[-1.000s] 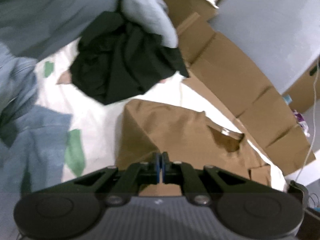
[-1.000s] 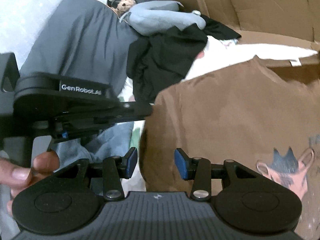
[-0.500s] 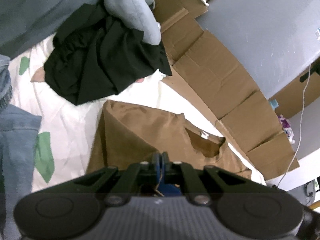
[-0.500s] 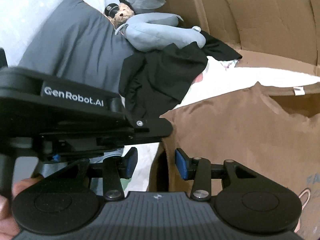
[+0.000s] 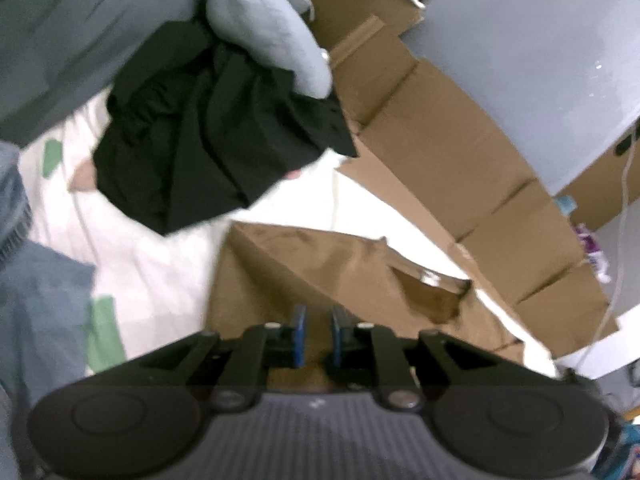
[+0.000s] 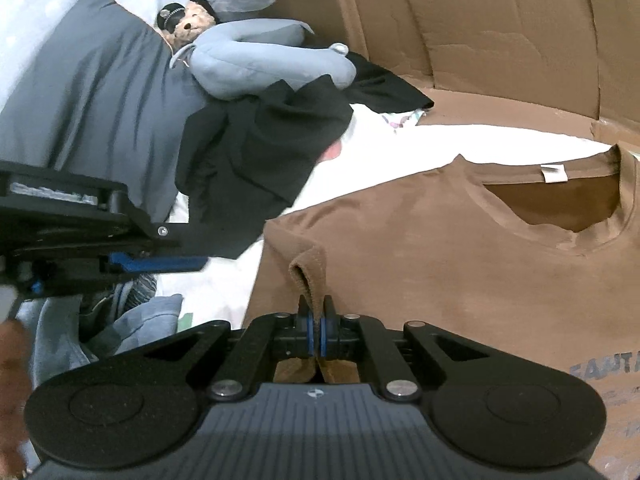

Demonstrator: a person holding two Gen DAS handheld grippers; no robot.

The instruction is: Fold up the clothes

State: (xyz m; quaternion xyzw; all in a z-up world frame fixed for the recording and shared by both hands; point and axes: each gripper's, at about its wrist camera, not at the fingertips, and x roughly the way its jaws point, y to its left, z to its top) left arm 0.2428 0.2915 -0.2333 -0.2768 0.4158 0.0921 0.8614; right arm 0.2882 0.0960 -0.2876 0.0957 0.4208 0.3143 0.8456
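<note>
A brown T-shirt (image 6: 460, 264) lies spread on the white bedsheet (image 6: 360, 160), collar to the right and a print at the lower right. My right gripper (image 6: 316, 330) is shut on a raised fold of the shirt's left sleeve edge. In the left wrist view the same brown T-shirt (image 5: 320, 264) lies under my left gripper (image 5: 317, 334), whose jaws are opening with a narrow gap. No cloth is pinched between the blue pads (image 5: 299, 332). The left gripper (image 6: 196, 261) also shows side-on at the left of the right wrist view, just off the shirt's edge.
A crumpled black garment (image 6: 260, 152) lies beyond the shirt, against a grey pillow (image 6: 92, 92) and a light blue plush (image 6: 256, 64) with a teddy bear (image 6: 192, 24). Flattened cardboard (image 6: 500, 40) lines the far side. Blue denim clothes (image 5: 40, 300) are piled at the left.
The right gripper's jaws closed onto a fold of the brown shirt's sleeve edge. The left gripper's jaws, shut before, have parted slightly, and it has shifted sideways over the shirt.
</note>
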